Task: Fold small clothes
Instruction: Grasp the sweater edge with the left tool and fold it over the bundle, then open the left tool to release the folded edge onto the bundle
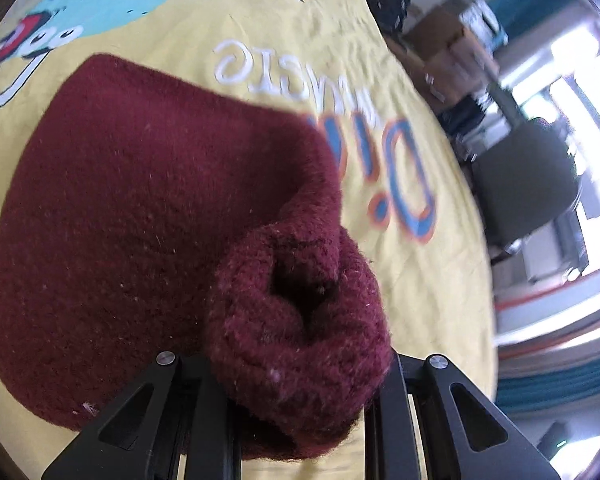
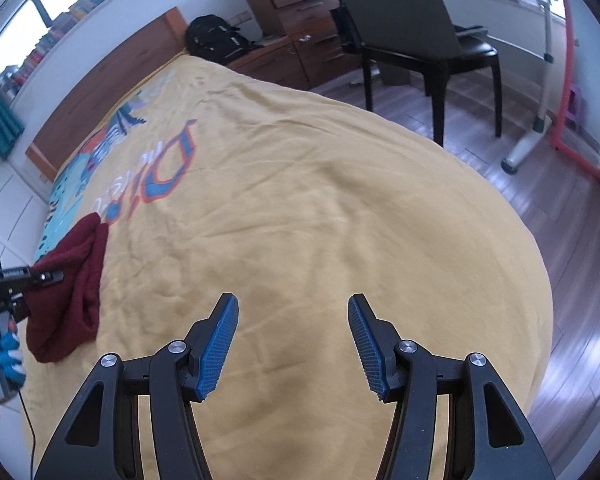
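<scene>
1. The left claw [image 1: 300, 412] is clenched on a bunched fold of the maroon knit [image 1: 140, 220]. Its black fingers [image 1: 204, 408] stand on either side of the bunch, and their tips are hidden in the wool.
2. In the right wrist view the left claw [image 2: 46, 276] juts in from the left edge and pinches the knit [image 2: 74, 284] at its upper side, so that a ridge of cloth is pulled up toward it.
3. A hand in a blue and white glove [image 2: 2, 356] holds the left claw's grip, and a thin black cable [image 2: 28, 420] hangs below it.
4. The right claw [image 2: 292, 344] is released: its blue ribbed pads [image 2: 220, 344] stand apart with only the sheet between them. It hangs over the sheet and touches no cloth.
5. The knit lies on the yellow sheet [image 2: 320, 200], toward the sheet's left side in the right wrist view, well apart from the right claw.
6. The far end of the knit overlaps the edge of the blue and orange lettering [image 2: 168, 168] printed on the sheet.
7. Beyond the lettering, a cartoon print [image 1: 80, 4] in light blue runs toward the sheet's far end.
8. A wooden headboard [image 2: 112, 88] stands past the sheet's far end, with a black backpack [image 2: 216, 40] just beside its corner.
9. A dark chair [image 2: 412, 32] stands on the wood floor [image 2: 540, 168] off the sheet's right side, near wooden drawers [image 2: 300, 4].
</scene>
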The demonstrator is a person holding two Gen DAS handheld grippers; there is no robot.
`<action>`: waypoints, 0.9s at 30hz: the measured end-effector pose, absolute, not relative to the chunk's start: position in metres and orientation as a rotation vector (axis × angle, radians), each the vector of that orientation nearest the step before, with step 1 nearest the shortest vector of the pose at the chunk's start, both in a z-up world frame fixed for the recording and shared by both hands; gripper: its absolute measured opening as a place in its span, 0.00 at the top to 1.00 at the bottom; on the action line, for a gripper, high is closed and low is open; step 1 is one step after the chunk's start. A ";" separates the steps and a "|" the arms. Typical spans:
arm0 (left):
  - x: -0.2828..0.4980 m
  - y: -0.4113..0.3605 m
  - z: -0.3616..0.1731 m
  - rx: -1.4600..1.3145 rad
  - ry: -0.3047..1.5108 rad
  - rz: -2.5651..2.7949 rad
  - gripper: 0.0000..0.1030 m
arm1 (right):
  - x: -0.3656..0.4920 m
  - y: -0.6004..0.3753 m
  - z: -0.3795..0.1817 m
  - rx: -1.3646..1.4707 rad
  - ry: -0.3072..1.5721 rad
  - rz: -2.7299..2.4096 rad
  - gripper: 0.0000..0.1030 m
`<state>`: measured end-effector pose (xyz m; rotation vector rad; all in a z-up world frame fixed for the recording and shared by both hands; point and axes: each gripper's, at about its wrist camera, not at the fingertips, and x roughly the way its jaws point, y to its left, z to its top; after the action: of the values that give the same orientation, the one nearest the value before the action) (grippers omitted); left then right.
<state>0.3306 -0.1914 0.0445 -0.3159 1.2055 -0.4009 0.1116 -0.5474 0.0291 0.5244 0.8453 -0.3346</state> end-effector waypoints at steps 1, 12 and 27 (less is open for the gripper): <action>0.324 -0.199 0.041 -0.286 1.205 -0.400 0.86 | 0.109 -0.549 0.027 0.529 0.846 -0.337 0.43; 0.295 -0.245 0.028 -0.034 1.169 -0.380 0.85 | 0.097 -0.556 0.016 0.557 0.860 -0.358 0.43; 0.282 -0.240 0.039 -0.146 1.184 -0.550 0.59 | 0.081 -0.546 0.037 0.527 0.848 -0.367 0.43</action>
<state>0.2819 -0.2403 0.0386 -0.1461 1.1841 -0.5500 0.0811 -0.5460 0.0371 0.5271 0.8476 -0.3675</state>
